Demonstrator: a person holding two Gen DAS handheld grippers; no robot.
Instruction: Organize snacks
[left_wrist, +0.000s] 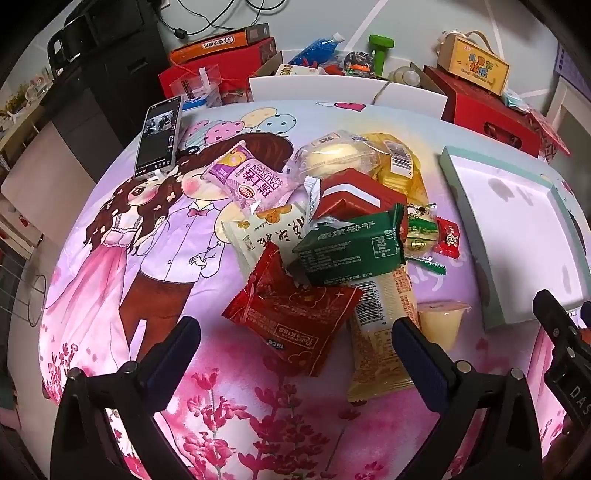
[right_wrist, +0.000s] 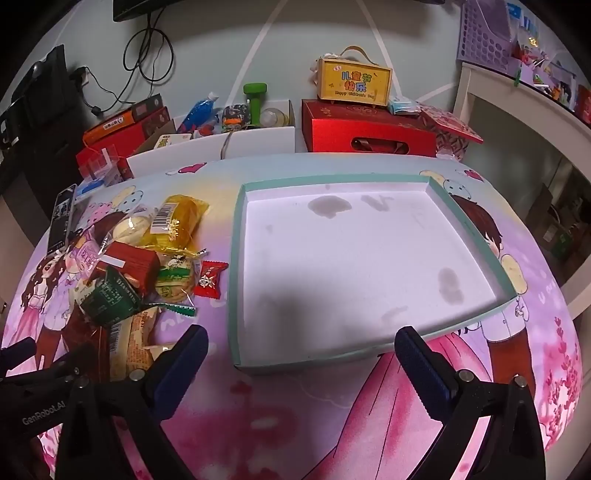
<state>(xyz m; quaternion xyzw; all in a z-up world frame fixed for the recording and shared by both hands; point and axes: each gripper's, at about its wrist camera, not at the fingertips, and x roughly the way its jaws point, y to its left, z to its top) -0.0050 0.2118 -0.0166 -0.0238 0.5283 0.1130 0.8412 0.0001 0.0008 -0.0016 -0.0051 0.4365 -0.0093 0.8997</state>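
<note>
Left wrist view, nearest: we see our left tongs (left_wrist: 295, 332) spread wide and holding nothing, hovering above the near edge of the snack pile.
Between the fingers: the red Kiss packet (left_wrist: 295, 317) lies flat on the bench (left_wrist: 129, 295), which is covered by a cartoon-print cloth; a long pale yellow bar wrapper (left_wrist: 380, 339) lies just beside it, partly under the right finger.
Jelly cup: a small yellow jelly cup (left_wrist: 441, 321) sits just right of that finger, near the tray corner.
Middle of the pile: a green biscuit pack (left_wrist: 351, 243) rests on top of a cream pouch (left_wrist: 269, 232) and leans against a red box (left_wrist: 354, 195); small sweets, among them a red candy (left_wrist: 448, 236), lie to its right.
Far side of the pile: a pink wafer packet (left_wrist: 251, 177), a clear-wrapped bun (left_wrist: 332, 155) and a yellow bag (left_wrist: 402, 162).
Phone: a phone (left_wrist: 159, 138) stands propped at the bench's far left.
Right wrist view, nearest: our right tongs (right_wrist: 301, 350) are spread as well, gripping nothing, poised over the near rim of the tray.
Tray: the teal-edged white tray (right_wrist: 236, 258) lies flat on the bench with nothing in it; its floor shows a few grey stains.
Snacks from this side: the pile sits left of the tray, the red candy (right_wrist: 209, 284) just beside its left wall.
Beyond the bench: a red gift box (right_wrist: 365, 129) with a yellow carton (right_wrist: 354, 81) on top.
</note>
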